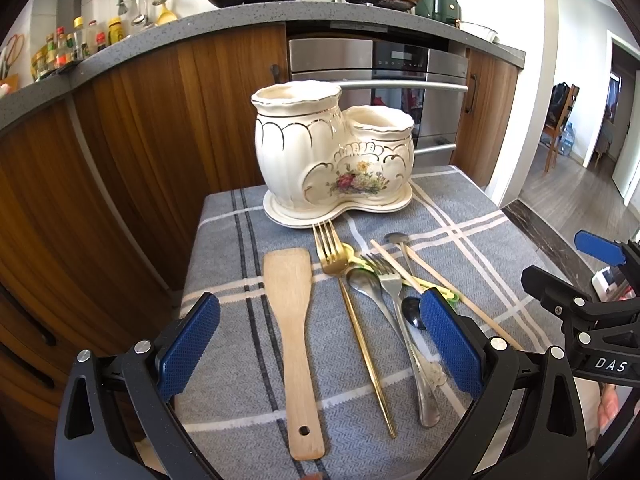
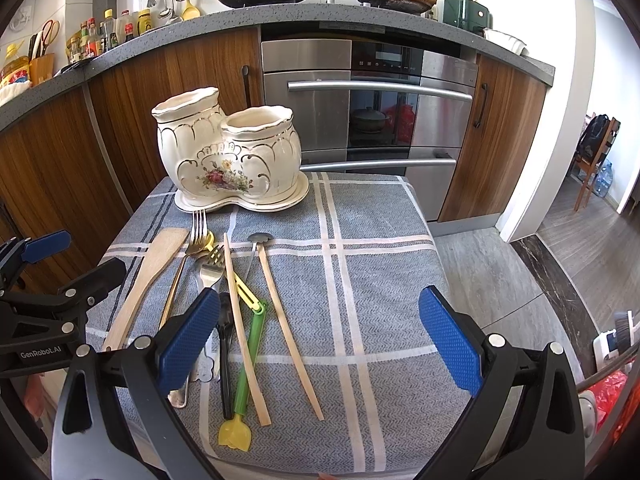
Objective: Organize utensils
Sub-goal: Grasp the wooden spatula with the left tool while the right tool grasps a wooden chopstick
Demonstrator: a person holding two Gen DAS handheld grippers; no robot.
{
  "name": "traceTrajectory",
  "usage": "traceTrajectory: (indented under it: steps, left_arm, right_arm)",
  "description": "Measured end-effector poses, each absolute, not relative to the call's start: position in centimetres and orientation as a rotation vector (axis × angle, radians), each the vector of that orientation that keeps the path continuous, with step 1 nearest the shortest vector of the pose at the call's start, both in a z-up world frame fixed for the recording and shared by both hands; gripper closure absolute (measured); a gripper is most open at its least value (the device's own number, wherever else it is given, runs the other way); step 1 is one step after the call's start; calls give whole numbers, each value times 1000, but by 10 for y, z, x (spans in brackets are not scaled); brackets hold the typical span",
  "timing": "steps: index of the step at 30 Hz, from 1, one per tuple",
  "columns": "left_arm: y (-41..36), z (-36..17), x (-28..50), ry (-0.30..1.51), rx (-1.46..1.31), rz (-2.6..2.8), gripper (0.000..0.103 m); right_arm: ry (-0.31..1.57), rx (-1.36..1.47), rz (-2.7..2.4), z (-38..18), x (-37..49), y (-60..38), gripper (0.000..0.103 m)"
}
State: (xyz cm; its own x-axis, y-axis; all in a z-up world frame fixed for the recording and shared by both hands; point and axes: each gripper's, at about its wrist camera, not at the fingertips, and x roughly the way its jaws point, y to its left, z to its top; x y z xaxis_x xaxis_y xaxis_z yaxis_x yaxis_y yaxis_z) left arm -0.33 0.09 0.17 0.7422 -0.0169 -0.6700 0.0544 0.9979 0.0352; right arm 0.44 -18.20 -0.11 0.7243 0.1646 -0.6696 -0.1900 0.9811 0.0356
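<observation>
Lying loose on a grey checked cloth (image 2: 376,248) are the utensils, all in front of a cream two-pot holder (image 1: 334,152) that stands upright on its matching tray (image 1: 288,216) at the far end of the cloth.

Left gripper (image 1: 320,344): jaws spread wide, holding nothing. Seen along its fingers, a wooden spatula (image 1: 294,344) lies between them, nearer the left finger, blade toward the holder. A gold fork (image 1: 344,292) lies just right of the spatula, tines close to the tray's edge. A steel spoon (image 1: 368,284) and a steel fork (image 1: 404,320) lie side by side and overlapping further right, their handles running toward the right finger. A dark spoon (image 1: 412,312) lies partly hidden behind that finger.

Right gripper (image 2: 320,340): jaws likewise spread wide, holding nothing. Two wooden chopsticks (image 2: 244,320) lie between its fingers, pointing toward the holder, well apart from each other at the near end. A green and yellow plastic utensil (image 2: 250,356) lies between the left chopstick and the left finger, its yellow end nearest the camera. A small steel spoon (image 2: 260,238) lies at the far tips of the chopsticks.

No utensil stands in either pot of the holder as far as the rims show. Neither gripper touches any item; each hangs above the near edge of the cloth.
</observation>
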Motion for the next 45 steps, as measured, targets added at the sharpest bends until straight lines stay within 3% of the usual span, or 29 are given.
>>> traceTrajectory:
  steps: [17, 19, 23, 27, 31, 34, 36, 45]
  left_arm:
    - [19, -21, 12, 780, -16, -94, 9]
    - [20, -24, 14, 793, -4, -97, 24]
    - [24, -34, 21, 829, 17, -93, 41]
    - [26, -43, 24, 850, 27, -101, 54]
    - [27, -50, 26, 866, 33, -114, 61]
    - [26, -55, 27, 881, 44, -120, 70]
    - [26, -57, 27, 882, 44, -124, 73]
    - [27, -64, 27, 893, 22, -151, 82]
  right_arm:
    - [752, -56, 284, -18, 8, -178, 5]
    - [759, -56, 289, -21, 8, -179, 5]
    - [770, -54, 302, -26, 10, -180, 5]
    - [786, -55, 332, -31, 13, -177, 17]
    - [807, -43, 364, -38, 15, -173, 24]
    - [824, -54, 358, -44, 20, -169, 37]
    - [841, -34, 377, -47, 22, -168, 51]
    - [835, -64, 474, -47, 32, -138, 74]
